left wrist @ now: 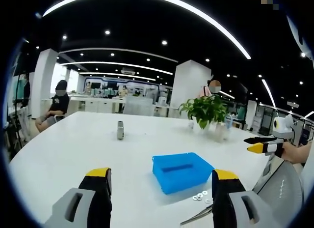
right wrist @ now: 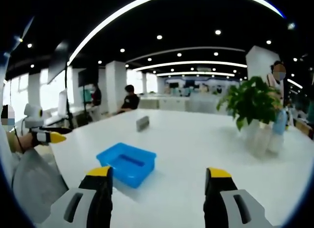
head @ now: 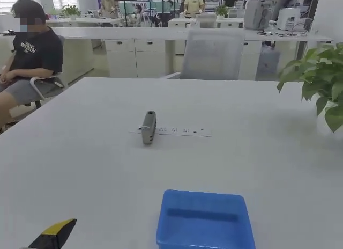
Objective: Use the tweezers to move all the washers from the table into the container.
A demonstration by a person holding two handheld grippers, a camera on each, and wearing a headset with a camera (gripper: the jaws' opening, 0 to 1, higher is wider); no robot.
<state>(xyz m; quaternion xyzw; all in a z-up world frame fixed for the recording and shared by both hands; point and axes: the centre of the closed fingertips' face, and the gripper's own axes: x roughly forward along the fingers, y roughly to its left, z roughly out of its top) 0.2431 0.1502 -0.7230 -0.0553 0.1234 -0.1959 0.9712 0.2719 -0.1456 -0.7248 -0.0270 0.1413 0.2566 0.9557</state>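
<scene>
- While both grippers face the white tabletop (head: pixel 80 152), the left gripper (left wrist: pixel 161 173) has its jaws spread wide with nothing between them.
- The right gripper (right wrist: pixel 158 171) likewise shows spread, empty jaws.
- The washers (left wrist: pixel 200 196) (small silver rings, count unclear) lie on the tabletop just beside the blue container (left wrist: pixel 179 181), outside it at its near corner.
- The tweezers (left wrist: pixel 197 216) lie on the tabletop near the washers, close to the left gripper's right-hand jaw.
- A grey gadget (head: pixel 148 127) stands farther back, at the end of a white power strip (head: pixel 179 131).
- A leafy plant (head: pixel 321 82) shows at the right of the head view.
</scene>
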